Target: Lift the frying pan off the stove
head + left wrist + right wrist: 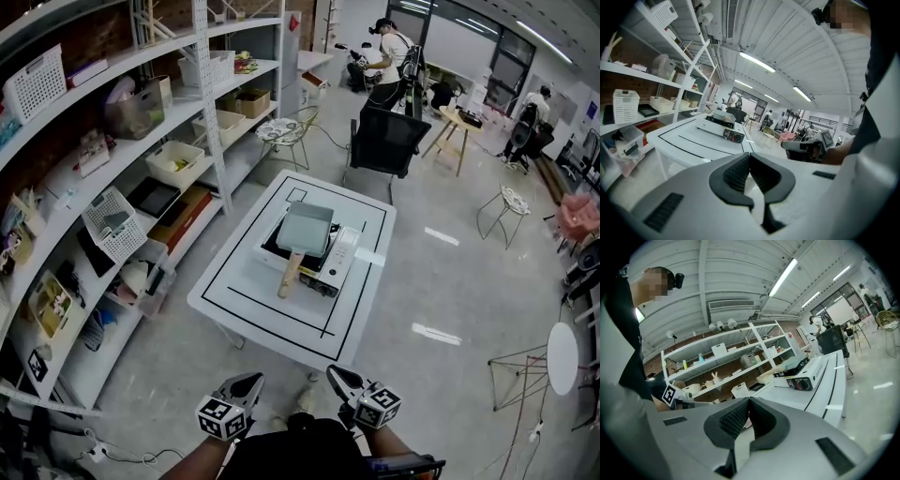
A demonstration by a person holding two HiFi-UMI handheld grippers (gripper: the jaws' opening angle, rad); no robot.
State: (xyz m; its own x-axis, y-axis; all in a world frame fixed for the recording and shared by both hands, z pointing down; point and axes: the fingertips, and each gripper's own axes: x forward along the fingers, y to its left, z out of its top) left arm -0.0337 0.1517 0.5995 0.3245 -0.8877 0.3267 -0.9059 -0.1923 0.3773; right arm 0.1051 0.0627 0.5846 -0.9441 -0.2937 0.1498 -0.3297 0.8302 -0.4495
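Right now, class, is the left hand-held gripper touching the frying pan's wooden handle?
Apart. In the head view, floor and the table's near edge lie between the left hand-held gripper and the frying pan's handle.

- On the table (234,305), which is white with black lines drawn as nested rectangles, the frying pan (305,228) is pale blue-grey, with a light wooden handle (290,275).
- The stove (342,253) on the table is white with a black top.
- Short of the table, the left gripper (247,382) and right gripper (339,378) carry cubes with black-and-white square markers.
- Beyond the table, the chair (384,141) is black.
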